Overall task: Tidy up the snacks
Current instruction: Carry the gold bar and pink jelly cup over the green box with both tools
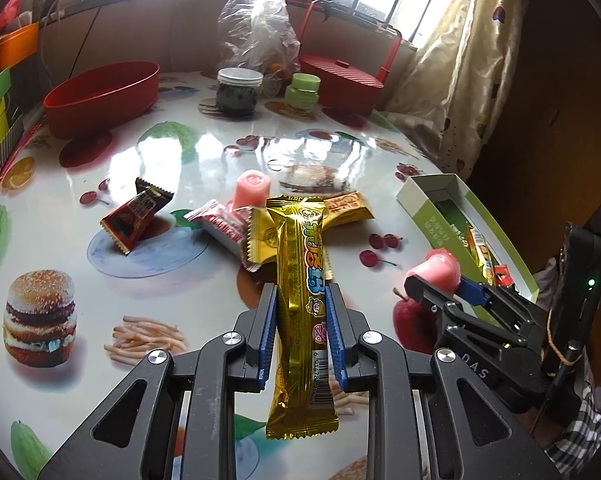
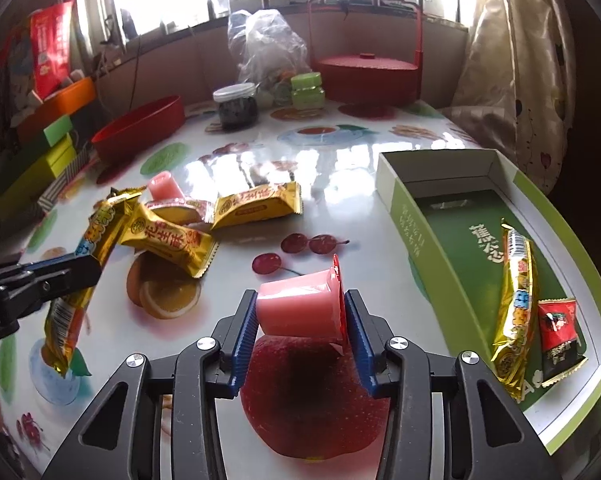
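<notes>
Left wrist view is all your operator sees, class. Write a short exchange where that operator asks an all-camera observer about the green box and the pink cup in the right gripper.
Operator: What exactly lies in the green box?
Observer: The green box holds two snacks, a gold bar and a red packet, side by side at its near end.
Operator: How does the pink cup sit in the right gripper?
Observer: The pink cup lies sideways in the right gripper, clamped between its pads, with its red foil lid against the pad on the picture's right.
</notes>
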Motion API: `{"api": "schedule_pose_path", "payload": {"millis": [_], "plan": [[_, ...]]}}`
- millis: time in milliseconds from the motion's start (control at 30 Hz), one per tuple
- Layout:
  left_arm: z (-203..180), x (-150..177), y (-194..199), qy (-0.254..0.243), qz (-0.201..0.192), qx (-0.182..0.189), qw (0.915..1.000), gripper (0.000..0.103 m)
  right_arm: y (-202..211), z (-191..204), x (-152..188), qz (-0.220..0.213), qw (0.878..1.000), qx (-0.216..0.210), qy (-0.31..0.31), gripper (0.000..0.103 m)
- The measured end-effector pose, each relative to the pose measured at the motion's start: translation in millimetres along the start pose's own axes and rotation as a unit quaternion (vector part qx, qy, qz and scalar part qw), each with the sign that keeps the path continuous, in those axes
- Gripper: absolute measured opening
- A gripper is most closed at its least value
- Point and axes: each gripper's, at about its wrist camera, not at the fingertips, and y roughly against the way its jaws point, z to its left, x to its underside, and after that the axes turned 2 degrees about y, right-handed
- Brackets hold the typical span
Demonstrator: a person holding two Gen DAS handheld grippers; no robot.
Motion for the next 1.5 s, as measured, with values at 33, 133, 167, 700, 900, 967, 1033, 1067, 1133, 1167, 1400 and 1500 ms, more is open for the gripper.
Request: {"api": "schedule_pose_path", "payload": {"millis": [33, 133, 167, 700, 900, 967, 1033, 1067, 1133, 1167, 1400, 1500], "plan": [[-2.7, -0.7, 0.6, -0.003, -0.001, 0.001, 1.0000, 0.025, 2.6, -1.3, -0.6, -0.004, 1.000, 0.000, -0.002, 0.042], [-9.9, -2.9, 1.9, -0.010, -0.004, 0.006, 0.9999, 0.025, 12.2, -5.6, -3.7, -0.016, 1.000, -0.005, -0.009, 0.042], [-12.7, -3.6, 1.9, -0.013, -0.004, 0.007, 0.9999, 0.025, 16.6, -7.0, -5.1, -0.022, 1.000, -0.005, -0.009, 0.042], [-58.6, -20.3, -0.7, -0.065, -0.011, 0.035, 0.9972, 0.025, 53.1, -35.2, -15.4, -0.061, 0.998, 0.016, -0.031, 0.042], [-78.4, -28.1, -7.0, -0.074, -0.011, 0.056, 0.9956, 0.025, 61.8, -52.2, -14.0, -0.066, 0.996, 0.032, -0.044, 0.042], [-86.3, -31.1, -9.5, -0.078, -0.012, 0.063, 0.9949, 0.025, 63.9, -57.2, -13.6, -0.066, 0.996, 0.037, -0.047, 0.042], [-93.2, -33.1, -11.6, -0.082, -0.012, 0.070, 0.9941, 0.025, 65.6, -63.0, -12.9, -0.066, 0.996, 0.044, -0.052, 0.042], [-96.8, -34.1, -13.3, -0.085, -0.012, 0.073, 0.9937, 0.025, 66.6, -66.8, -12.3, -0.065, 0.995, 0.049, -0.054, 0.042], [-104.3, -35.4, -17.7, -0.089, -0.008, 0.080, 0.9927, 0.025, 68.0, -72.3, -11.0, -0.065, 0.995, 0.055, -0.058, 0.042], [-107.4, -35.4, -19.6, -0.091, -0.006, 0.082, 0.9925, 0.025, 69.0, -76.3, -9.8, -0.065, 0.994, 0.059, -0.062, 0.042], [-131.2, -39.0, -36.0, -0.103, 0.010, 0.105, 0.9891, 0.025, 72.4, -99.5, -1.4, -0.060, 0.991, 0.082, -0.085, 0.042], [-143.8, -41.2, -41.0, -0.112, 0.011, 0.114, 0.9870, 0.025, 73.6, -109.7, 1.8, -0.059, 0.990, 0.091, -0.095, 0.042]]}}
